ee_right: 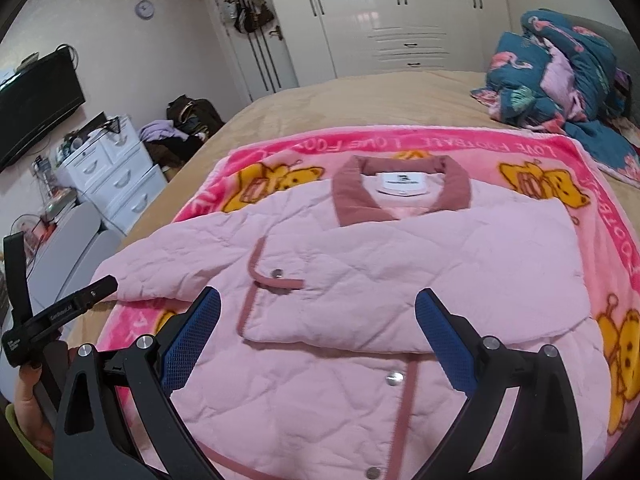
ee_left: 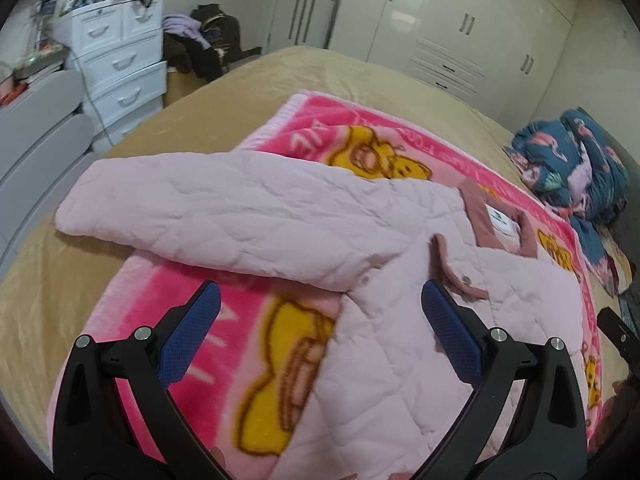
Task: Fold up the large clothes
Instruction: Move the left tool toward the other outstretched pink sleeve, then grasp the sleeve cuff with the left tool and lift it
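Note:
A pale pink quilted jacket (ee_right: pixel 360 256) with a dusty-rose collar (ee_right: pixel 400 188) lies front up on a pink cartoon blanket (ee_right: pixel 560 152). Its right sleeve is folded across the chest; the left sleeve (ee_left: pixel 224 212) stretches out sideways over the blanket. My left gripper (ee_left: pixel 320 312) hovers open above the jacket's side and the blanket, below that sleeve, holding nothing. My right gripper (ee_right: pixel 318 320) hangs open over the jacket's front near the snap placket, empty. In the right wrist view the left gripper (ee_right: pixel 60 312) shows at the left edge, held by a hand (ee_right: pixel 28 400).
The blanket (ee_left: pixel 280 344) lies on a beige bed (ee_left: pixel 240 92). A crumpled blue flamingo quilt (ee_right: pixel 560 76) sits at the bed's far right. White drawers (ee_left: pixel 120 60), a clothes pile (ee_left: pixel 192 40) and wardrobes (ee_right: pixel 400 12) stand beyond the bed; a TV (ee_right: pixel 36 100) hangs left.

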Demonstrator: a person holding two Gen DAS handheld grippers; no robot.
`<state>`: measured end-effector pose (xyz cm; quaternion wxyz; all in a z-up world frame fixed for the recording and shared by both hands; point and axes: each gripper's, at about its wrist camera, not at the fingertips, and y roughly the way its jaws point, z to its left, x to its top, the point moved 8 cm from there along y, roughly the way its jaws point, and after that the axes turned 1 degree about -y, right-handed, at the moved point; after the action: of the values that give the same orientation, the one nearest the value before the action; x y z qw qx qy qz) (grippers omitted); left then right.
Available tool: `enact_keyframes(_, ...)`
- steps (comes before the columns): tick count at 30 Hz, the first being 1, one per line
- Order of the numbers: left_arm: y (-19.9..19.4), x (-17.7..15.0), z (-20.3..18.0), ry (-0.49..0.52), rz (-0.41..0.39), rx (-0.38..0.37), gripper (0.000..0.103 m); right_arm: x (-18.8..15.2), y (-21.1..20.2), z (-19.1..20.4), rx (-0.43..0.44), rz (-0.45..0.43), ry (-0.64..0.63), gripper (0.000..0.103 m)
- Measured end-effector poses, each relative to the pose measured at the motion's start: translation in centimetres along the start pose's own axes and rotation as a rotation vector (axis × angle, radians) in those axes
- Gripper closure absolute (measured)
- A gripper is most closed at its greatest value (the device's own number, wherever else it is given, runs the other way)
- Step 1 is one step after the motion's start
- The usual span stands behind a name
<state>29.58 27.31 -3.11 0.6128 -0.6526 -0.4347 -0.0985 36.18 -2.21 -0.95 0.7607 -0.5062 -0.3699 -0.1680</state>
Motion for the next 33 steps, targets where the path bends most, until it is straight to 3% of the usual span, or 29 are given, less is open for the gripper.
enact_keyframes(10, -0.5, 1.0, 3.5, -0.073, -0.022, 0.033, 0.009, 1.0, 1.9, 6.2, 0.072, 0.009, -0.08, 0.006)
enact_keyframes(14, -0.1, 1.1, 5.5, -0.101, -0.019, 0.081, 0.009, 1.3, 2.7, 8.4, 0.097, 0.018, -0.114, 0.006)
enact_keyframes(33, 3.5, 1.1, 13.5, -0.272, 0.061, 0.139, 0.009, -0.7, 8.2, 17.9, 0.176, 0.11, -0.319, 0.006)
